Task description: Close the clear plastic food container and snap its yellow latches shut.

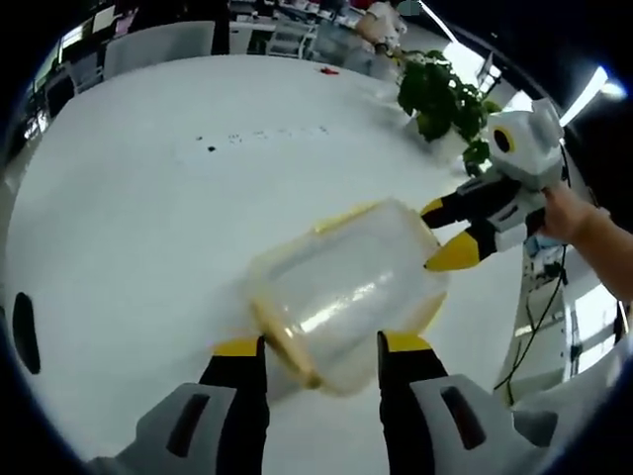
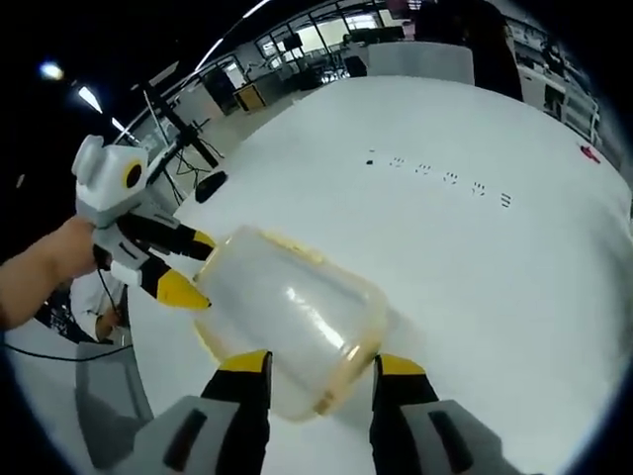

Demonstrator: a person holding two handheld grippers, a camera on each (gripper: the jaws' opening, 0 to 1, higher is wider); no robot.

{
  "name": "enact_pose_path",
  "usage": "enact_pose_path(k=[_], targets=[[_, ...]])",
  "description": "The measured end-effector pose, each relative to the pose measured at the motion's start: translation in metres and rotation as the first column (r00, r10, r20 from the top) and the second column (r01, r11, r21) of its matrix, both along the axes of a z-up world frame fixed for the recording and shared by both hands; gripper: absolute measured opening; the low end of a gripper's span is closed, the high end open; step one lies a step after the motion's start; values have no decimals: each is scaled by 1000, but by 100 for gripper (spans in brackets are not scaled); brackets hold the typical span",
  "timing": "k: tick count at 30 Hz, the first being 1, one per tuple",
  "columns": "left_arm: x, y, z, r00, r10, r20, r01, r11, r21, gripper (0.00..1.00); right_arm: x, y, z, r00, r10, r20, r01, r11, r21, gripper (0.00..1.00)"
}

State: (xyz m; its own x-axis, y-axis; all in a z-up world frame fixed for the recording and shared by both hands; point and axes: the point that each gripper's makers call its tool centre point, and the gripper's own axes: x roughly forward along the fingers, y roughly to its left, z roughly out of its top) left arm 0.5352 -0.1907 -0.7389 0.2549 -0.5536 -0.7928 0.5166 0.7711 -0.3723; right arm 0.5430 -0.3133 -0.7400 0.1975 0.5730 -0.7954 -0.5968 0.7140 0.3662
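The clear, glossy plastic food container [image 1: 346,292] catches streaks of light on its smooth wall — its pale yellow plastic rim [image 2: 351,361] looks duller. The wide white table [image 1: 178,218] beneath is smooth and matt.

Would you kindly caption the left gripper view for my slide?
Both yellow-tipped grippers, left and right, open around a clear plastic food container on a white table.
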Motion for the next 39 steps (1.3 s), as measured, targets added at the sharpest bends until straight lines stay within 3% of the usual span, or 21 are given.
enact_pose_path(k=[6, 7, 9, 11, 12, 14, 15, 21, 39], targets=[[-1, -1, 0, 1000, -12, -3, 12, 1000, -7, 37, 0, 4, 0, 1000, 13, -16, -13, 1000, -17, 36], [-5, -2, 10, 999, -42, 9, 43, 998, -36, 36, -7, -1, -1, 998, 8, -64, -12, 998, -55, 35], [-7, -1, 16, 999, -42, 9, 42, 999, -22, 36, -4, 4, -1, 998, 18, -54, -20, 999, -43, 34], [-4, -7, 4, 1000, -31, 2, 31, 999, -20, 36, -5, 3, -1, 998, 23, -59, -25, 999, -44, 33], [-2, -6, 1, 1000, -29, -1, 29, 999, -19, 36, -13, 14, 2, 993, 12, -118, -9, 1000, 28, 31], [-7, -8, 6, 1000, -17, 11, 17, 1000, -8, 36, -8, 9, 2, 998, 22, -67, -23, 1000, -16, 31], [-12, -8, 4, 999, -16, -39, 15, 1000, -19, 36, -9, 10, 4, 998, 14, -67, -16, 1000, -24, 31], [-5, -5, 2, 1000, -11, -9, 11, 1000, -10, 36, -11, 5, 3, 998, 3, -61, -4, 1000, -9, 33], [3, 0, 1, 1000, 9, -17, -9, 1000, -11, 39, -9, 0, 2, 998, 12, -58, -13, 1000, -6, 37]])
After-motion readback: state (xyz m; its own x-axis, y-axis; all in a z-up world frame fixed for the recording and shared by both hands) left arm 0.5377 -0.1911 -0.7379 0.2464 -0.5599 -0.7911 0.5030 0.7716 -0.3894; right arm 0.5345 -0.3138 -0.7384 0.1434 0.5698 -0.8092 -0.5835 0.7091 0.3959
